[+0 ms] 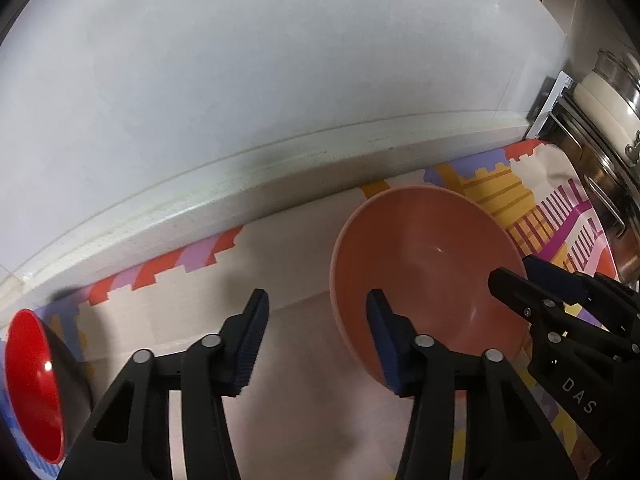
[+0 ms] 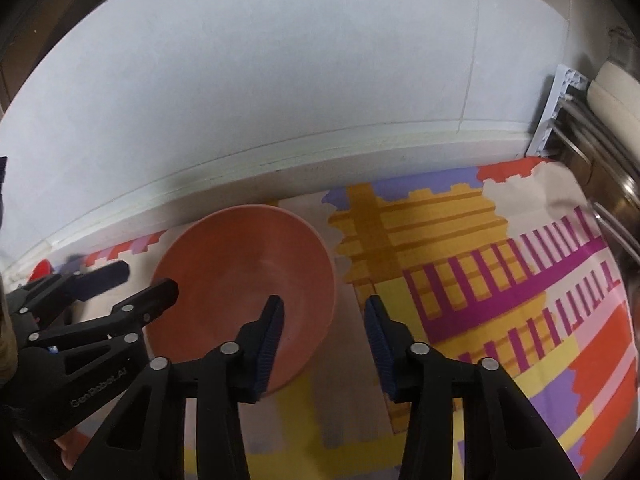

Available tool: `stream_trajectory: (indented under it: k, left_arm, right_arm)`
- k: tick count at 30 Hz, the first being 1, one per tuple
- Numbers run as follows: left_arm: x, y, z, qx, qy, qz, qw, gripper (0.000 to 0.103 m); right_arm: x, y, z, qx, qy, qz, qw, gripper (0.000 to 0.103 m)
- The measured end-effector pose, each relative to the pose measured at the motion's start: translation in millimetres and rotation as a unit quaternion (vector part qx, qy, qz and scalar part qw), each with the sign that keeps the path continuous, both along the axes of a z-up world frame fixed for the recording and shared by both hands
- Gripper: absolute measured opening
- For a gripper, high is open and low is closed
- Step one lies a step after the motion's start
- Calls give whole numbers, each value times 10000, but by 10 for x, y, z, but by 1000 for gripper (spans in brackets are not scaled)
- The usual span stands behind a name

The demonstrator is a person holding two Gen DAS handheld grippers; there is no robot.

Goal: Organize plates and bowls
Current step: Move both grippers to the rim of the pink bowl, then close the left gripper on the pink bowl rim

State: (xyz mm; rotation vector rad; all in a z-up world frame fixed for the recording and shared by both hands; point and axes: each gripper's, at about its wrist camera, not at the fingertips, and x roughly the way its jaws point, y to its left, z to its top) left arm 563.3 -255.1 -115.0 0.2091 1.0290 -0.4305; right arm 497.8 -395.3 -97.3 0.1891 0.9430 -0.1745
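Landmark: a wide, round salmon-pink plastic bowl (image 1: 428, 276) sits upright on the patterned cloth, near the pale raised ledge at the foot of the wall.
Left gripper: the black left gripper with blue ribbed pads (image 1: 318, 340) has its fingers spread apart and holds nothing; its right finger overlaps the near-left rim of the pink bowl, though whether it touches cannot be told.
Right gripper: the black right gripper with blue ribbed pads (image 2: 324, 340) is also spread wide and empty; its left finger lies over the bowl's near-right rim, its right finger outside the bowl over the cloth.
Second bowl: a glossy red bowl with a black outside (image 1: 36, 384) stands well to the left of the pink bowl, at the cloth's left edge.
Cloth: a multicoloured geometric mat in yellow, purple, magenta and orange-red (image 2: 500, 280) spreads under and to the right of the pink bowl.
Rack: a metal rack holding steel pots (image 1: 600, 152) stands well to the right of the pink bowl.
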Motion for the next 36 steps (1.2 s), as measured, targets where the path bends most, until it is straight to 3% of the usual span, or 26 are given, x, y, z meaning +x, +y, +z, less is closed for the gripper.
stream_trajectory:
  k: [4, 8, 21, 36]
  left_arm:
    - [18, -41, -35, -22, 89, -39, 10000, 28]
    - [15, -94, -39, -15, 125, -142, 9998, 11]
    - [-54, -18, 94, -10, 80, -32, 10000, 10]
    - [-652, 180, 536, -300, 41, -23, 9995, 10]
  right_arm:
    - [15, -15, -38, 25, 17, -18, 10000, 22]
    - [21, -33, -47, 58, 14, -25, 10000, 14]
    - [-25, -23, 24, 130, -21, -143, 9998, 10]
    - [-524, 174, 429, 112, -232, -207, 9995, 11]
